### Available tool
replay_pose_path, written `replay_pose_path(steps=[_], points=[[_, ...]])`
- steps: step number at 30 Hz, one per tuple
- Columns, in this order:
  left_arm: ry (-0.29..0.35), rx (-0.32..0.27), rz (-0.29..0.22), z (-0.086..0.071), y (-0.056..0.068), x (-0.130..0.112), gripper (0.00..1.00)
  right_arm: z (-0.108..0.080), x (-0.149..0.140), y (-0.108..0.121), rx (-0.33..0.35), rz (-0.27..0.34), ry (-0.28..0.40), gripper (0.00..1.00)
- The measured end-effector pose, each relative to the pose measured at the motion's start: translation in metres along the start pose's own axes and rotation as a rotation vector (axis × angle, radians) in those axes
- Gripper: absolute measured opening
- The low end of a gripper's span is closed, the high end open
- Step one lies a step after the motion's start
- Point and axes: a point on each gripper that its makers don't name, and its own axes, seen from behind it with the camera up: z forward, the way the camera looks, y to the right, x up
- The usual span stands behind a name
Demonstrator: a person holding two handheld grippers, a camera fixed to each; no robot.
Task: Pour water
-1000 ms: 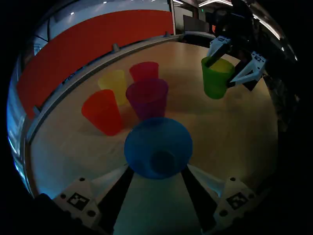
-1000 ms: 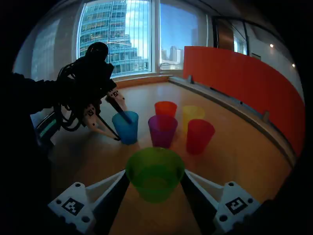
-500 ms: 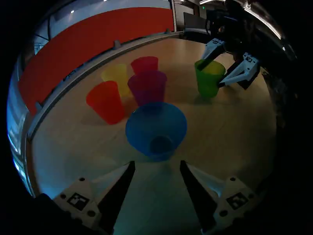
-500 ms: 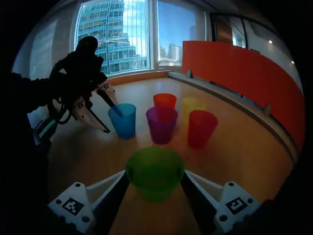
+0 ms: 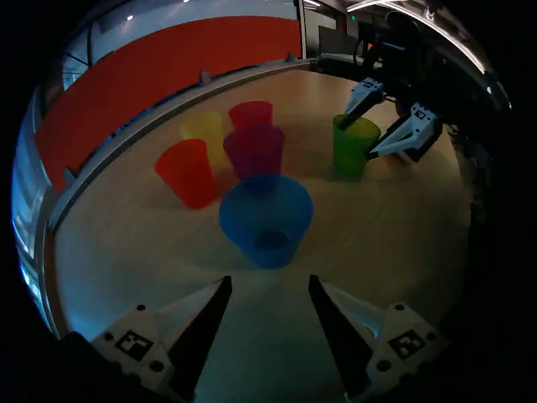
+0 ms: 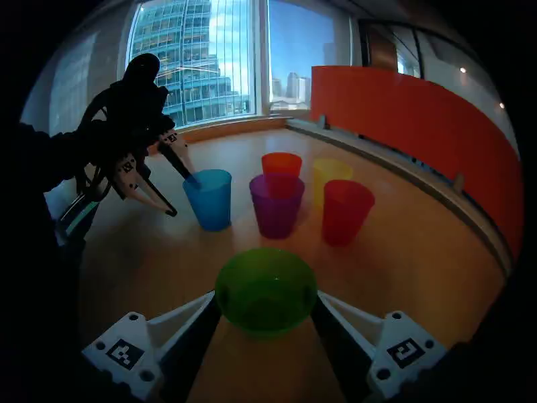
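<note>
Left gripper (image 5: 268, 278): fingers apart, holding nothing. Blue cup (image 5: 266, 218): upright on the table (image 5: 403, 221), just ahead of the tips and clear of both. A second ago it sat right between the tips, so it has been let go and the gripper has drawn back. Right gripper (image 6: 265, 295): fingers closed against the green cup (image 6: 265, 282), one on each side wall, with the same spread as a second ago, so the clamp looks unchanged. The left gripper view shows this cup carried higher a second ago. It now stands base-down on the table with the right fingers still straddling it. Beyond the left tips, past the blue cup, four more cups stand upright and untouched: purple cup (image 5: 254, 151), red cup (image 5: 250, 114), and to the side orange cup (image 5: 186, 171) and yellow cup (image 5: 203, 131). Water: none can be made out in either cup. Reading: with both cups upright and set down, no pour is under way. It is probably finished, and only the right fingers' release is left.
</note>
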Motion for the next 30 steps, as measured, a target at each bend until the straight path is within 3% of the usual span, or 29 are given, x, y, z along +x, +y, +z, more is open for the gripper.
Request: replay_pose_path(steps=[14,30], points=[[0.013,0.033,-0.028,-0.004,-0.003,-0.001,0.85,-0.01,-0.005,-0.001,-0.018,0.013,-0.005,1.0],[0.091,0.122,-0.11,-0.03,-0.022,0.008,0.85,-0.056,-0.01,0.008,-0.105,0.042,0.037,1.0]])
